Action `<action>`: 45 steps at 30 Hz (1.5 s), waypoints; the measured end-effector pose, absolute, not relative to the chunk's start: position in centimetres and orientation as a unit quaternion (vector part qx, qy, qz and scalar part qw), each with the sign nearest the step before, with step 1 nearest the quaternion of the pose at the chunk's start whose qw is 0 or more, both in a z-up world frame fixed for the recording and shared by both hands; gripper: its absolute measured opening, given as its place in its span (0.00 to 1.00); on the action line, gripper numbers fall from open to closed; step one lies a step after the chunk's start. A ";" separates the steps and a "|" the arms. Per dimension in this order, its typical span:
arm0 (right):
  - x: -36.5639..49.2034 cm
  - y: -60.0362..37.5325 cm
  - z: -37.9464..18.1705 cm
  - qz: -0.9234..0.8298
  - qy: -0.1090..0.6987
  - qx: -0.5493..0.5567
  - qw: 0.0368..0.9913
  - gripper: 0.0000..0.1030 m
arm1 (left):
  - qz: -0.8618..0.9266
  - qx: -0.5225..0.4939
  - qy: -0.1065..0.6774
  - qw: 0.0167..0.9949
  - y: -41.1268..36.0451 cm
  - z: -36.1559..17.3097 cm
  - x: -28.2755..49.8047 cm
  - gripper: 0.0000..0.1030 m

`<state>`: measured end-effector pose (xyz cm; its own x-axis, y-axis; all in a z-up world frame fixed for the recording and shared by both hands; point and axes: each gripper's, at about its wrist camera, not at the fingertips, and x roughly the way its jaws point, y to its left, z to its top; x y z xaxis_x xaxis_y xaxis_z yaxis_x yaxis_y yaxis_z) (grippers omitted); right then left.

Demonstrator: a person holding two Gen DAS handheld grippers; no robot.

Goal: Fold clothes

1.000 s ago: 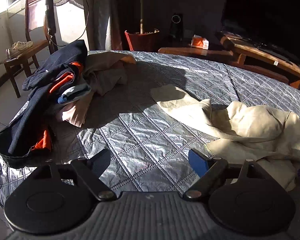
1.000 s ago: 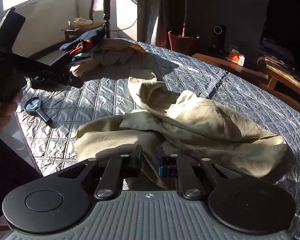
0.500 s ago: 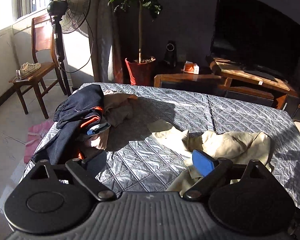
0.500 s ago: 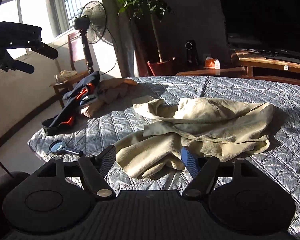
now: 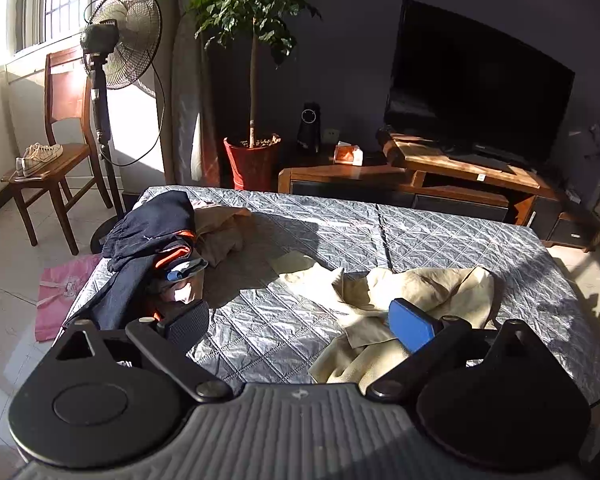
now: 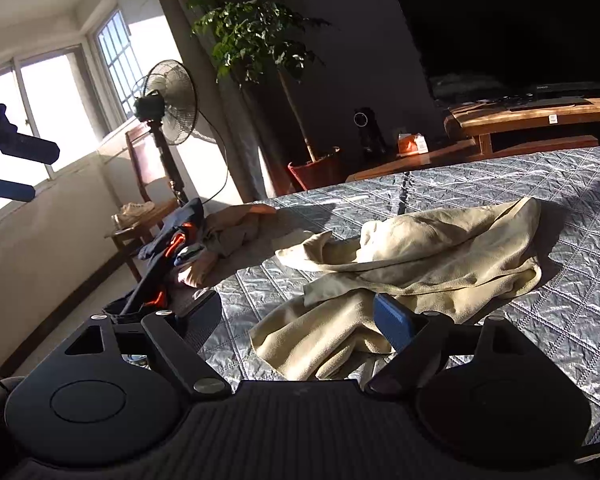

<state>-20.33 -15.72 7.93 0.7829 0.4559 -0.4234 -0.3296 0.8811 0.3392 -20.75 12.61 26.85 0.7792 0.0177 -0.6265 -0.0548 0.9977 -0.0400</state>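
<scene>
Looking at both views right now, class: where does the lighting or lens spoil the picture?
Left wrist view: low sun streaks the quilted bed cover, the window burns out white, and the television is near-black. Right wrist view: the window glares, the beige garment is half lit and half shaded, and the fisheye tilts the standing fan.

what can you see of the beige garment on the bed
The beige garment is soft, fleece-like cloth, crumpled and unfolded in a loose heap on the grey quilted bedspread. One flat end points toward the pile of dark clothes, apart from it. Sunlight and shadow cross it. Neither gripper touches it.
</scene>
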 end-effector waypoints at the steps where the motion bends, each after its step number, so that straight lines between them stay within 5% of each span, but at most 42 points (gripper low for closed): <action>1: -20.4 -15.3 7.9 0.208 0.256 0.115 0.937 0.85 | 0.018 -0.021 0.332 0.943 12.5 26.7 -21.0 0.93; 17: -19.3 -12.9 7.5 0.181 0.296 0.076 0.935 0.85 | -0.021 0.012 0.343 0.939 11.2 23.5 -19.4 0.94; 20: -19.2 -11.9 7.2 0.179 0.308 0.046 0.933 0.77 | -0.032 0.015 0.345 0.938 11.0 22.4 -18.2 0.95; 22: -19.1 -11.6 7.1 0.179 0.316 0.033 0.931 0.61 | -0.037 0.011 0.347 0.937 11.0 21.5 -16.9 0.95; 28: -16.1 -12.0 6.3 0.167 0.350 0.025 0.921 0.62 | -0.035 -0.017 0.362 0.932 11.6 18.1 -12.2 0.95; 35: -9.0 -8.3 4.5 0.166 0.318 -0.128 0.925 0.70 | -0.008 -0.011 0.382 0.924 12.8 12.4 -6.6 0.95; 40: -3.7 -6.9 1.0 0.185 0.345 -0.206 0.897 0.54 | 0.005 -0.056 0.400 0.915 14.0 10.1 -2.9 0.94; 45: -1.6 -5.1 -1.5 0.219 0.349 -0.272 0.870 0.53 | -0.002 -0.019 0.392 0.920 12.8 9.6 0.0 0.95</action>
<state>-1.62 -5.12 -1.52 0.6610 0.1908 -0.7257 -0.5700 0.7567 -0.3202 0.02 12.78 9.56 0.6934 -0.0183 -0.7204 -0.0107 0.9993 -0.0357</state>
